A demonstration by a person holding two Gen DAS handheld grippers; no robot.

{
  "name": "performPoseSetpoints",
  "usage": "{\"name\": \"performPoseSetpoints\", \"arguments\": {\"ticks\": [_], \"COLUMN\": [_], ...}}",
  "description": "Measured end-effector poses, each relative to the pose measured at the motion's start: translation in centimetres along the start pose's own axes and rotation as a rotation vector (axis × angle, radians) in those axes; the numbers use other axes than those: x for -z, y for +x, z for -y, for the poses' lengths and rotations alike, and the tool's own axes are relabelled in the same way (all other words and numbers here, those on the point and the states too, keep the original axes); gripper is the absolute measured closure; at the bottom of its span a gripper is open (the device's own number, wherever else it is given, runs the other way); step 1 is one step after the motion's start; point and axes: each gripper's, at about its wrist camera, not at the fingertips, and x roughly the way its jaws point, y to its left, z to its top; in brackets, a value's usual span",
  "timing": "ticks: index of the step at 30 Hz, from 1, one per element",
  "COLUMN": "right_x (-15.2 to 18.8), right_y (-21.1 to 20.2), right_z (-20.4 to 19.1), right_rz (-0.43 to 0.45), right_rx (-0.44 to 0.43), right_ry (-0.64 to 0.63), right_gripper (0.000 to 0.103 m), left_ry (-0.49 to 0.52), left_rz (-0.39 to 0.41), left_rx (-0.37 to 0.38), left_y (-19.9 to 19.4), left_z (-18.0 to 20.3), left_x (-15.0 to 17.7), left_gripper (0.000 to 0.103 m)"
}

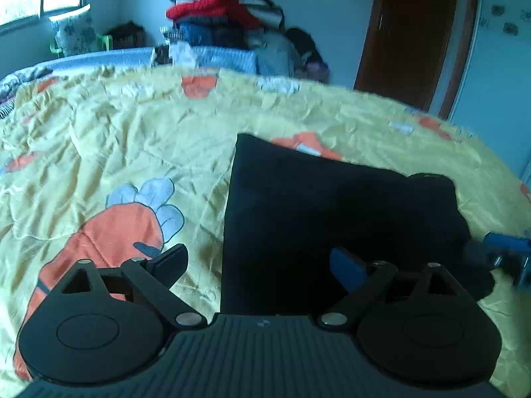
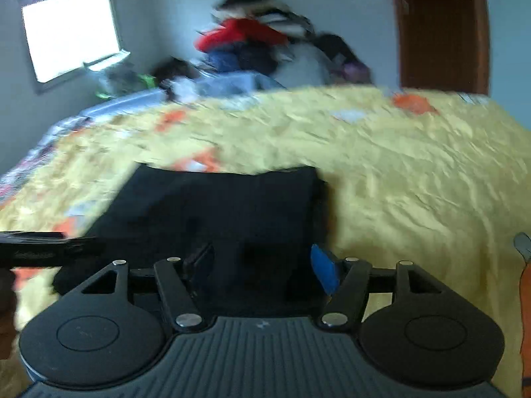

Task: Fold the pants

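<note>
- Left tool (image 1: 257, 265): fingers spread wide, holding nothing, poised over the near left edge of the pants.
- Right tool (image 2: 262, 267): fingers apart, empty, above the near edge.
- Black pants (image 1: 332, 225): folded into a compact rectangle, lying on the yellow carrot-print bedspread (image 1: 116, 139).
- Risk: a finger snagging only the top layer would likely peel the fold open; the wrinkled bedspread could get pinched along.

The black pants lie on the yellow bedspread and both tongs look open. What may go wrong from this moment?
1. Both tongs, left and right, are open and hold nothing, so the pants could be gripped with the bedspread beneath, since its cloth is wrinkled and loose.
2. The pants are dark and show no seams, so an edge may be misjudged and the fold come out uneven.
3. The right wrist view is blurred, suggesting fast motion; a quick grab may drag the pants out of shape.
</note>
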Motion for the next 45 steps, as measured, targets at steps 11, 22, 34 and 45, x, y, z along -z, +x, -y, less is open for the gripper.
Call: {"name": "performPoseSetpoints", "arguments": {"ticks": [11,22,34,45], "right_x": [2.3,5.1,7.9,9.1], "right_y": [-1.5,-5.6,-4.2,-3.7], "right_z": [-3.1,-6.3,-7.1,-7.0], "right_rz": [-0.042,-0.132,-0.084,-0.052], "right_rx": [0.188,-0.012,0.178,0.228], "right_ry": [0.050,0.122,-0.051,-0.077], "right_gripper": [0.000,0.000,0.000,0.000], "left_ry": [0.061,0.078,0.105,0.109], "left_rz": [-0.019,-0.028,-0.003,0.012], "left_rx": [-0.008,-0.025,-0.078,-0.082], "left_y": [-3.3,-6.0,-5.8,-5.6], "left_z": [2.8,3.7,3.5,3.6], "left_x": [3.2,6.4,8.8,9.4], "left_gripper": [0.006,0.006,0.006,0.001]}}
